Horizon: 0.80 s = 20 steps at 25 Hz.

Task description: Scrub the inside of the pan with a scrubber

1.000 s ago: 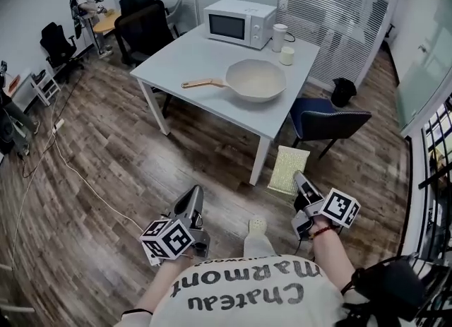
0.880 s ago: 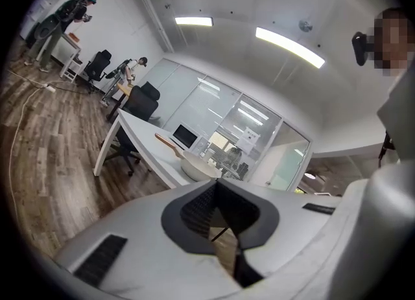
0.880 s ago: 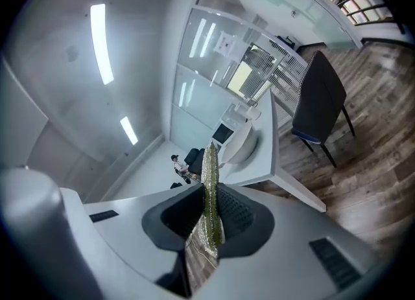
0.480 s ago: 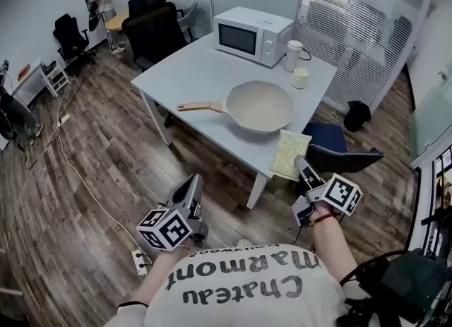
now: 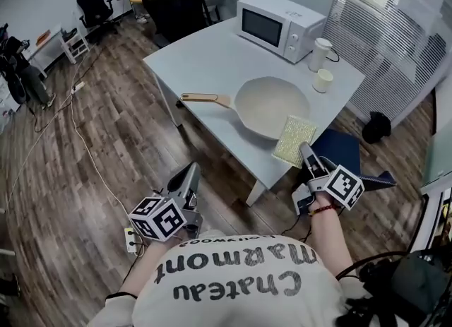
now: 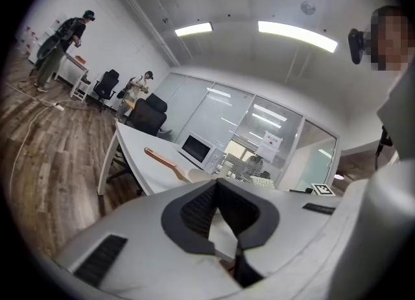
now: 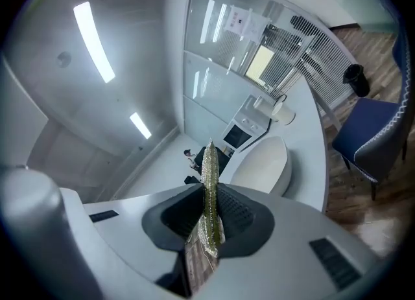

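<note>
The right gripper (image 5: pixel 307 155) is clamped on one edge of the yellow-green scrubber (image 5: pixel 294 140), which stands edge-on between its jaws. The left gripper (image 5: pixel 189 175) is closed with nothing in it and hangs low over the floor, well apart from the counter (image 5: pixel 205 64).

The pan (image 5: pixel 272 106) lies upright on the counter near its front corner, with its wooden handle (image 5: pixel 201 97) pointing left. The scrubber is above the counter edge, just beside the pan rim and not yet inside.

Likely faults:
- The pan is unheld – scrubbing pressure may slide it toward the near edge.
- The scrubber is gripped by a thin margin, so it may fold or slip.

A cup (image 5: pixel 324 80) stands close behind the pan, and a blue chair (image 5: pixel 346 150) crowds the right gripper. The counter left of the handle is bare – that side gives the left gripper open room to approach.
</note>
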Each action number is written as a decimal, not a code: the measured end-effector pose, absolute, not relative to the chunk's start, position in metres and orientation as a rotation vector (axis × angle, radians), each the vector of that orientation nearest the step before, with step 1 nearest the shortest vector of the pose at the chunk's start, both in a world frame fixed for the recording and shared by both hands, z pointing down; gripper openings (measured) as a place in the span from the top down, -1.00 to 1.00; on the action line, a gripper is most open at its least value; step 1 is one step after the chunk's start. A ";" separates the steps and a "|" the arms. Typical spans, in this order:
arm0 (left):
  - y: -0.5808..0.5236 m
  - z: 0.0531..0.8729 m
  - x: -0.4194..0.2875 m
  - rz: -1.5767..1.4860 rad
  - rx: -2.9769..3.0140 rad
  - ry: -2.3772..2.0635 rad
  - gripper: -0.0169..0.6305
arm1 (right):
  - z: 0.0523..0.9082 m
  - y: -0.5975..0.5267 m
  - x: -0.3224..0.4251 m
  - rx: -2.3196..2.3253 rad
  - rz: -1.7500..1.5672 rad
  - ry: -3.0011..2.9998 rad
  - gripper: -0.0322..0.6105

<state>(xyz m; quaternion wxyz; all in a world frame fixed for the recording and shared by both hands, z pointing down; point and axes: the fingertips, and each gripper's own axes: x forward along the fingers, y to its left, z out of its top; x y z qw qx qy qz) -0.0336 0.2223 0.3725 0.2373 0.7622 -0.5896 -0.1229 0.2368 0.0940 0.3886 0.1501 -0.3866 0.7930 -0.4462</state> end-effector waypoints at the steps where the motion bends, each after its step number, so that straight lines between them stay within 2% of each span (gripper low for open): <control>1: 0.219 0.373 -0.036 -0.330 2.077 -1.629 0.97 | 0.388 0.088 0.235 -1.090 -1.276 2.280 0.72; 11: 0.172 0.387 -0.036 -0.256 2.072 -1.656 0.97 | 0.418 0.063 0.269 -1.276 -1.368 2.165 0.71; 20: 0.114 0.398 -0.026 -0.133 2.198 -1.503 0.97 | 0.424 0.038 0.281 -1.366 -1.349 2.092 0.72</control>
